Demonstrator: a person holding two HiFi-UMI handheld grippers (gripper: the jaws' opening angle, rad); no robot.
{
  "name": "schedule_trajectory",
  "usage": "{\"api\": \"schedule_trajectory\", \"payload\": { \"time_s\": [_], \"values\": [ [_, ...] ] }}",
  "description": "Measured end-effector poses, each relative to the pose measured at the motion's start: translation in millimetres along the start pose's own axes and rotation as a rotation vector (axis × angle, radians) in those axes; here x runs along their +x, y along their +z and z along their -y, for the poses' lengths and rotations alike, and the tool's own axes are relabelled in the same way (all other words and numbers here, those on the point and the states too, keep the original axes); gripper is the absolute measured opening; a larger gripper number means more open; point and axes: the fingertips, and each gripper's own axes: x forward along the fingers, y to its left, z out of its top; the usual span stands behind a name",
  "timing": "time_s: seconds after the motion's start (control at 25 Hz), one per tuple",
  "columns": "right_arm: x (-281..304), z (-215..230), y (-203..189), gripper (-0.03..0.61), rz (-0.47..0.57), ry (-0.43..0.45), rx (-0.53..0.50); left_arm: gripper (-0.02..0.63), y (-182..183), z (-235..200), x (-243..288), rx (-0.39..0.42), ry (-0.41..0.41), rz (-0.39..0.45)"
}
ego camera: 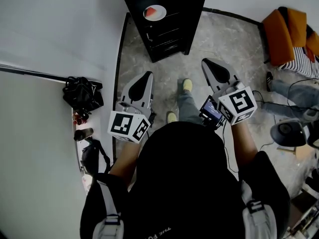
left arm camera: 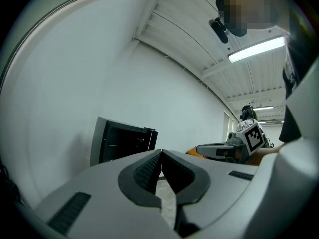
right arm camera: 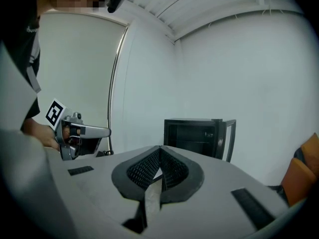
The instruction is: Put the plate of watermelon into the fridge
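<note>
A white plate with red watermelon (ego camera: 154, 12) rests on top of the small black fridge (ego camera: 167, 24) against the far wall. The fridge (right arm camera: 199, 136) faces me, and its door (right arm camera: 230, 139) seems to stand open at its right side. My left gripper (ego camera: 147, 75) is held above the floor, short of the fridge and left of it, jaws shut and empty. My right gripper (ego camera: 206, 62) is level with it on the right, also shut on nothing. The left gripper view shows its closed jaws (left arm camera: 161, 154) aimed toward the fridge (left arm camera: 122, 144).
A black bag (ego camera: 82, 93) and bottles (ego camera: 82, 133) lie along the left wall. An orange seat (ego camera: 289, 34), another person's legs (ego camera: 294, 91), a round dark device (ego camera: 289, 132) and cables fill the right side. My own feet (ego camera: 186, 86) stand on the marbled floor.
</note>
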Motion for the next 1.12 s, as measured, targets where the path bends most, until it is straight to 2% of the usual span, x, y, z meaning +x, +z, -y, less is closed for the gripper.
{"api": "schedule_trajectory", "payload": {
  "time_s": [0.24, 0.52, 1.12],
  "values": [
    [-17, -12, -5, 0.014, -0.006, -0.014, -0.003, 0.013, -1, 11, -13, 0.009, -0.023, -0.002],
    [-29, -2, -9, 0.014, -0.016, -0.021, -0.011, 0.013, -1, 22, -10, 0.008, -0.033, -0.016],
    [-60, 2, -30, 0.014, -0.050, -0.073, 0.048, 0.013, -17, 51, -6, 0.011, -0.083, -0.052]
  ]
}}
